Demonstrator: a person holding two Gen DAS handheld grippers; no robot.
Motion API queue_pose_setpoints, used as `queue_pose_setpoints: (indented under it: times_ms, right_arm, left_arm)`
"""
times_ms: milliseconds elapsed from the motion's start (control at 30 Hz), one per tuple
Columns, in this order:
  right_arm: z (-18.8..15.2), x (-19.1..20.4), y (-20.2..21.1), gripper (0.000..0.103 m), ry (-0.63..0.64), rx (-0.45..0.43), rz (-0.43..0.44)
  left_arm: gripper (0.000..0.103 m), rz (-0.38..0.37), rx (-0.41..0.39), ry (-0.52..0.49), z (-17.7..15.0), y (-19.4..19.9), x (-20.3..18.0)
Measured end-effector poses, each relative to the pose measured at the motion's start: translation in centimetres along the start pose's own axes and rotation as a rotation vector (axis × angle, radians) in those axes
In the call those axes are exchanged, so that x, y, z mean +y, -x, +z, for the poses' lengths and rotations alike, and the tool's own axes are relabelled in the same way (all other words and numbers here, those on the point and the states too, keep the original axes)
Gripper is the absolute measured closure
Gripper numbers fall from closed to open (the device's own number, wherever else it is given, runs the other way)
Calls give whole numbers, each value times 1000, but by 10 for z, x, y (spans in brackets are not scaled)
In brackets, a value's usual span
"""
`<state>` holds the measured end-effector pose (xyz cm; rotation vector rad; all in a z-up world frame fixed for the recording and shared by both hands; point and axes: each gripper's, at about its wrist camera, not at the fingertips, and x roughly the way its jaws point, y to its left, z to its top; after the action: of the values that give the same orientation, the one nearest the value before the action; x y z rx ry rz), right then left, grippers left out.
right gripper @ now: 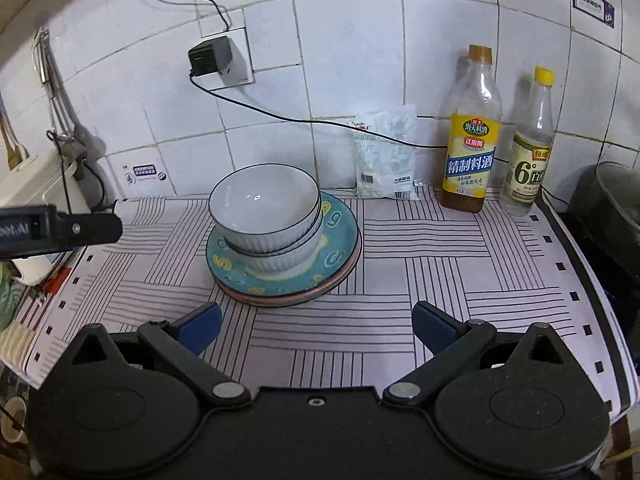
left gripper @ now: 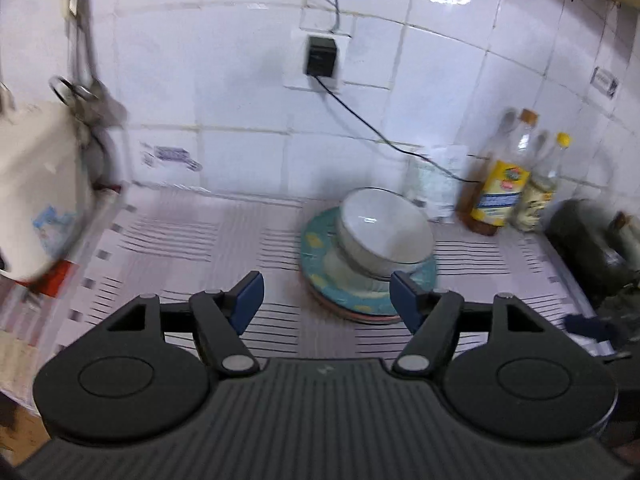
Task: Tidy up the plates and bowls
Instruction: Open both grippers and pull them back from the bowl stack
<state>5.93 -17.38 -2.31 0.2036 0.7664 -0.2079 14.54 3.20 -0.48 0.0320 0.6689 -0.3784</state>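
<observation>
A tilted white bowl [right gripper: 264, 204] with a dark rim rests in a second white ribbed bowl [right gripper: 280, 258]. Both sit on a teal plate [right gripper: 344, 232] with yellow marks, which lies on a pink plate [right gripper: 280, 300]. The stack stands on the striped mat [right gripper: 440, 264]. In the left wrist view the same bowl [left gripper: 384, 232] and teal plate [left gripper: 316, 252] lie beyond my left gripper [left gripper: 326, 300], whose blue pads stand apart with nothing between them. My right gripper [right gripper: 316, 326] is open and empty, just in front of the stack. The left gripper's black body [right gripper: 60, 230] shows at the left edge.
Against the tiled wall stand a cooking-wine bottle [right gripper: 470, 140], a vinegar bottle [right gripper: 530, 148] and a white salt bag [right gripper: 384, 156]. A black charger [right gripper: 210, 56] sits in a socket, its cable running right. A dark pot [right gripper: 616, 200] is at the right; a white appliance [left gripper: 36, 192] at the left.
</observation>
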Motion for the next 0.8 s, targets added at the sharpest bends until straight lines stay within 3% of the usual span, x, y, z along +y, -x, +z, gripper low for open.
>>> queue_pose_setpoints:
  times_ms: [200,267,500,667,800]
  right_arm:
    - [-3,5,20,1,17,0,-22]
    - [-3,5,28,1,18,-5,-21]
    - [-5,13,52,1,39,-26,-53]
    - [-9,16,68,0,28,-37,-66]
    - [-11,19,77,0,40,-42,-99]
  left_arm:
    - [33,23,17,12,-9,16,4]
    - [24,34,12,15,-11,23,5]
    - [18,18,3,-6,-13,46,2]
    - [4,44,-2,-40,-12,62,-1]
    - [0,54,17,-32,-13,73,-2]
